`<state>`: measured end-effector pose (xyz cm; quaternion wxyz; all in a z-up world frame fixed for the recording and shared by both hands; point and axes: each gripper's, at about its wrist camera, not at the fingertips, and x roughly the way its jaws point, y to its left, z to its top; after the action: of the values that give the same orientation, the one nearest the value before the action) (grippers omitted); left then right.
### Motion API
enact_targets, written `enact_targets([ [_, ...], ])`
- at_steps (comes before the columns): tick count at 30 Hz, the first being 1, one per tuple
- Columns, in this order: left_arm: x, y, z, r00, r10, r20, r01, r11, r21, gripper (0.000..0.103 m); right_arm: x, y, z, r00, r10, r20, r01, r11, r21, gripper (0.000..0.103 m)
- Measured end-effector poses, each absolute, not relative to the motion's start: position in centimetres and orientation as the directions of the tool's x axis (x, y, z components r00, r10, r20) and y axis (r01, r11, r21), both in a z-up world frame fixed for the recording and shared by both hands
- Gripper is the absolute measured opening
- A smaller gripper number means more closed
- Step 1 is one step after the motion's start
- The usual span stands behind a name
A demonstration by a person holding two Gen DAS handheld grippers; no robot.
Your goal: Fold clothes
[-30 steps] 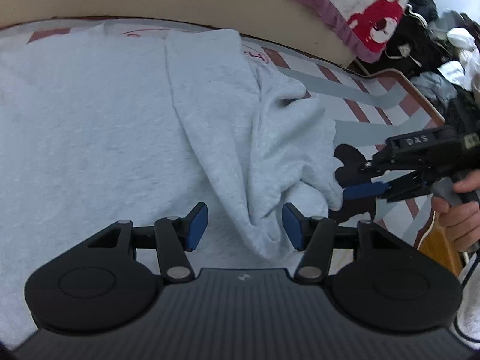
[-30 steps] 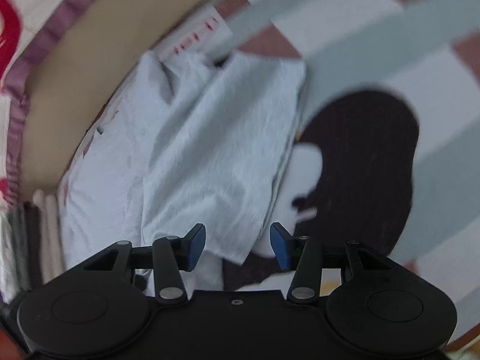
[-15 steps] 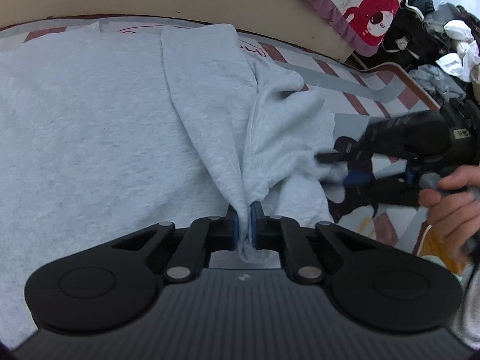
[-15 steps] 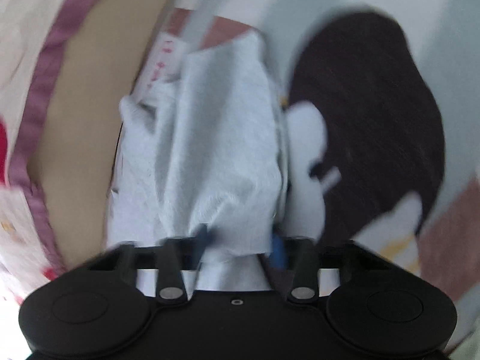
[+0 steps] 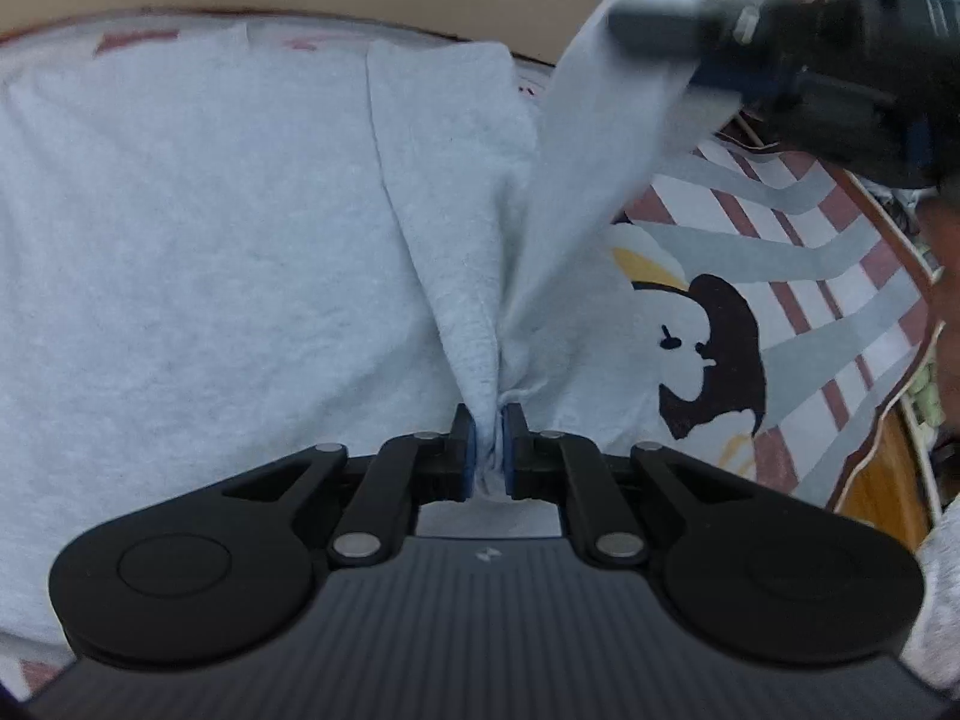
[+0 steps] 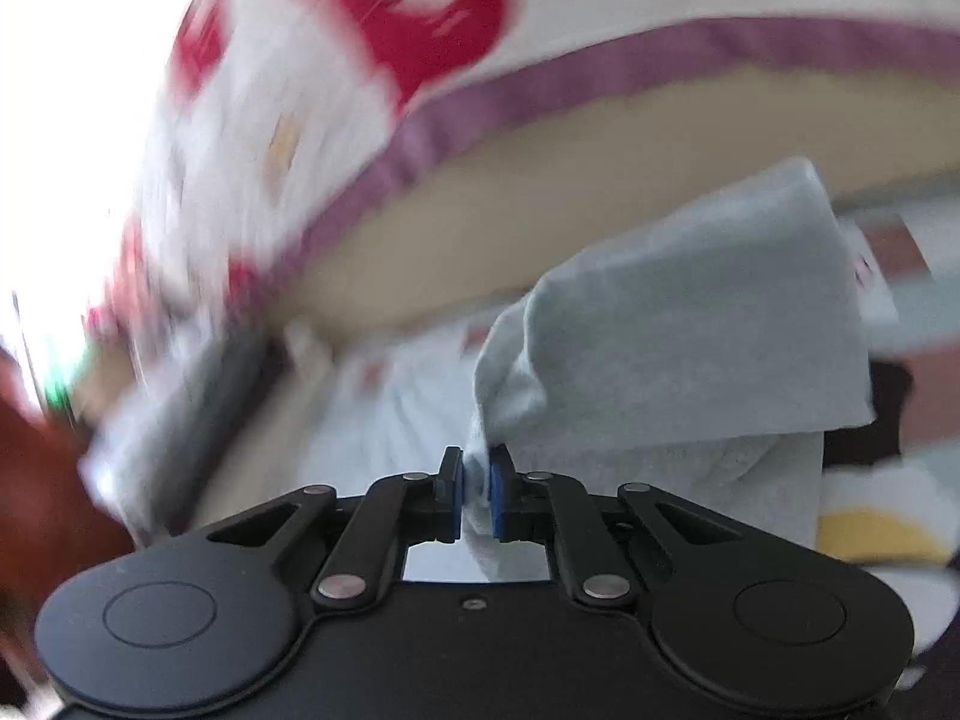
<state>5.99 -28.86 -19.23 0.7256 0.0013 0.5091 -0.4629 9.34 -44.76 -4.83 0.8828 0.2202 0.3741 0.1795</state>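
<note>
A light grey garment [image 5: 198, 252] lies spread on a patterned mat [image 5: 798, 276]. My left gripper [image 5: 487, 456] is shut on a pinched fold of the garment near its lower right edge. My right gripper [image 6: 475, 495] is shut on the garment's sleeve end [image 6: 672, 324] and holds it lifted; it also shows blurred at the upper right of the left wrist view [image 5: 720, 69], with the sleeve [image 5: 606, 120] stretched between the two grippers.
The mat has a penguin picture [image 5: 708, 354] and red and grey stripes. A beige bed side [image 6: 576, 204] with a white, red and purple blanket [image 6: 372, 60] rises behind. A wooden floor strip [image 5: 882, 474] shows at the right.
My right gripper closed on the sleeve end and lifted it up and back, uncovering the penguin picture. My left gripper stayed shut on the fold.
</note>
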Motion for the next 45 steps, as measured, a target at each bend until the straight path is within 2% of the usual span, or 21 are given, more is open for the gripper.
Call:
enact_targets([
  [2, 6.2, -28.8, -19.5, 0.033, -0.679, -0.734, 0.653, 0.570, -0.498, 0.010, 9.8, -43.4, -6.1, 0.596, 0.482, -0.642, -0.192, 0.862, 0.470, 0.011],
  [6, 5.7, -28.9, -19.2, 0.076, -0.667, -0.741, 0.677, 0.580, -0.453, 0.010, 9.2, -42.8, -8.0, 0.548, 0.452, -0.704, -0.196, 0.888, 0.417, 0.010],
  [13, 4.7, -29.7, -17.9, 0.166, -0.690, -0.704, 0.760, 0.545, -0.354, 0.044, 7.9, -43.9, -4.9, 0.659, 0.494, -0.567, -0.241, 0.853, 0.464, 0.010],
  [15, 4.6, -29.8, -18.0, 0.190, -0.691, -0.698, 0.763, 0.551, -0.338, 0.047, 8.1, -43.6, -4.7, 0.637, 0.545, -0.545, -0.269, 0.820, 0.506, 0.010],
  [16, 4.7, -29.8, -18.2, 0.193, -0.688, -0.700, 0.755, 0.560, -0.342, 0.042, 8.1, -43.7, -5.0, 0.618, 0.582, -0.528, -0.285, 0.792, 0.540, 0.010],
  [17, 5.1, -29.6, -18.4, 0.177, -0.692, -0.700, 0.738, 0.564, -0.371, 0.016, 8.2, -43.9, -5.4, 0.592, 0.621, -0.514, -0.292, 0.760, 0.581, 0.010],
  [18, 5.6, -29.3, -18.6, 0.155, -0.699, -0.698, 0.716, 0.566, -0.408, 0.006, 8.2, -44.2, -6.2, 0.557, 0.661, -0.502, -0.287, 0.721, 0.631, 0.010],
  [19, 6.2, -28.7, -18.9, 0.135, -0.709, -0.692, 0.682, 0.573, -0.454, 0.006, 8.3, -44.6, -6.9, 0.530, 0.679, -0.507, -0.263, 0.701, 0.664, 0.010],
  [20, 6.7, -28.1, -19.1, 0.116, -0.720, -0.684, 0.641, 0.580, -0.503, 0.006, 8.2, -45.1, -7.4, 0.528, 0.649, -0.548, -0.207, 0.724, 0.658, 0.015],
  [22, 7.9, -27.3, -19.6, 0.084, -0.738, -0.670, 0.555, 0.593, -0.583, 0.006, 7.1, -46.2, -7.7, 0.553, 0.529, -0.644, -0.086, 0.805, 0.587, 0.018],
  [25, 9.1, -26.6, -20.2, 0.057, -0.747, -0.662, 0.470, 0.605, -0.643, 0.006, 4.3, -46.0, -6.4, 0.552, 0.343, -0.760, -0.018, 0.916, 0.401, 0.041],
  [27, 9.1, -26.7, -20.5, 0.057, -0.738, -0.673, 0.465, 0.616, -0.636, 0.006, 2.4, -44.5, -5.9, 0.530, 0.249, -0.810, -0.027, 0.960, 0.278, 0.049],
  [31, 9.0, -26.8, -20.1, 0.072, -0.737, -0.672, 0.467, 0.620, -0.631, 0.006, 0.3, -39.3, -7.2, 0.486, 0.094, -0.869, -0.081, 0.995, 0.062, 0.049],
  [34, 9.0, -26.5, -19.2, 0.079, -0.740, -0.667, 0.464, 0.620, -0.632, 0.006, 0.3, -37.4, -9.6, 0.445, 0.026, -0.895, -0.113, 0.993, -0.027, 0.046],
  [36, 8.8, -26.0, -18.1, 0.102, -0.754, -0.649, 0.481, 0.609, -0.631, 0.006, 0.5, -37.5, -11.1, 0.424, -0.014, -0.905, -0.115, 0.991, -0.070, 0.038],
  [38, 8.5, -25.4, -17.3, 0.124, -0.758, -0.640, 0.493, 0.607, -0.624, 0.006, 0.9, -37.2, -12.1, 0.432, -0.084, -0.898, -0.120, 0.981, -0.150, 0.038],
  [39, 8.5, -25.3, -17.3, 0.132, -0.752, -0.646, 0.494, 0.615, -0.615, 0.006, 1.0, -37.1, -12.5, 0.443, -0.126, -0.888, -0.126, 0.972, -0.201, 0.032],
  [40, 8.5, -25.3, -17.4, 0.136, -0.739, -0.659, 0.491, 0.628, -0.604, 0.006, 1.0, -37.2, -12.7, 0.449, -0.150, -0.881, -0.114, 0.968, -0.224, 0.021],
  [41, 8.4, -25.2, -17.7, 0.138, -0.725, -0.675, 0.485, 0.644, -0.592, 0.006, 0.9, -37.7, -12.7, 0.444, -0.151, -0.883, -0.086, 0.974, -0.210, 0.009],
  [43, 8.3, -25.3, -18.3, 0.128, -0.679, -0.723, 0.483, 0.680, -0.552, 0.006, 0.8, -38.7, -12.6, 0.433, -0.144, -0.890, -0.024, 0.985, -0.171, 0.008],
  [45, 7.6, -26.3, -18.8, 0.136, -0.587, -0.798, 0.538, 0.720, -0.438, 0.007, 0.7, -39.9, -12.5, 0.414, -0.108, -0.904, 0.033, 0.994, -0.103, 0.007],
])
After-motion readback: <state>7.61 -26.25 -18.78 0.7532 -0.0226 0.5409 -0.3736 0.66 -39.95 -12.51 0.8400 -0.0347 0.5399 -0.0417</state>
